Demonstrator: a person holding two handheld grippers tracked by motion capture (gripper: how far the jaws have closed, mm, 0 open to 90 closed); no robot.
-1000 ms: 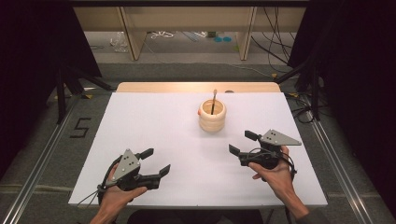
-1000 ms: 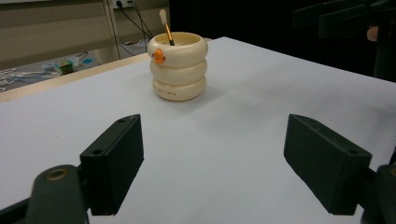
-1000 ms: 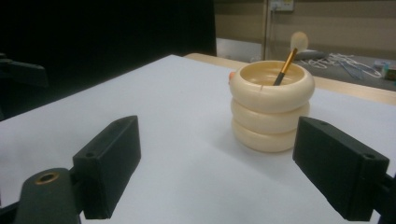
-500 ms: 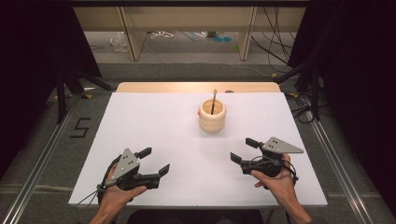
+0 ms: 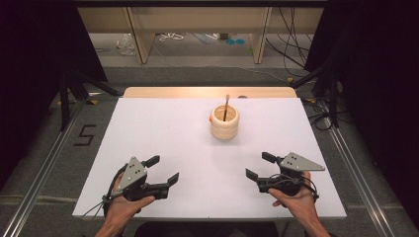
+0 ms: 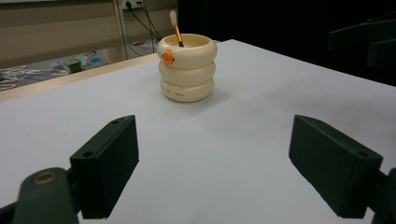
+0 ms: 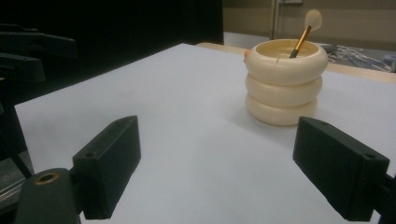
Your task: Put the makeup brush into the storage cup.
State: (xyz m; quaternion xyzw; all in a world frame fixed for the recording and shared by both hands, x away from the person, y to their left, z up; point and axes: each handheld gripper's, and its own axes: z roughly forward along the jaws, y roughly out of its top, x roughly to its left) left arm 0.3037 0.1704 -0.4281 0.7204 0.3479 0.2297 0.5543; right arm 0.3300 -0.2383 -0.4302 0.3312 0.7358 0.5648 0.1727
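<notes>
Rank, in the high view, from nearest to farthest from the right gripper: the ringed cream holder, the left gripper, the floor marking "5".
From the right gripper:
1. Ringed cream holder, ahead, mid-table.
2. Left gripper, across the near edge.
3. Floor marking "5", beyond the table's left side.

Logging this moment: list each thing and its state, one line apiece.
Holder: upright on the table, untouched.
Brush: standing tilted in the holder, tip up.
Left claw: open, nothing between its jaws.
Right claw: open, nothing between its jaws.
Table: white top, bare around the holder.
</notes>
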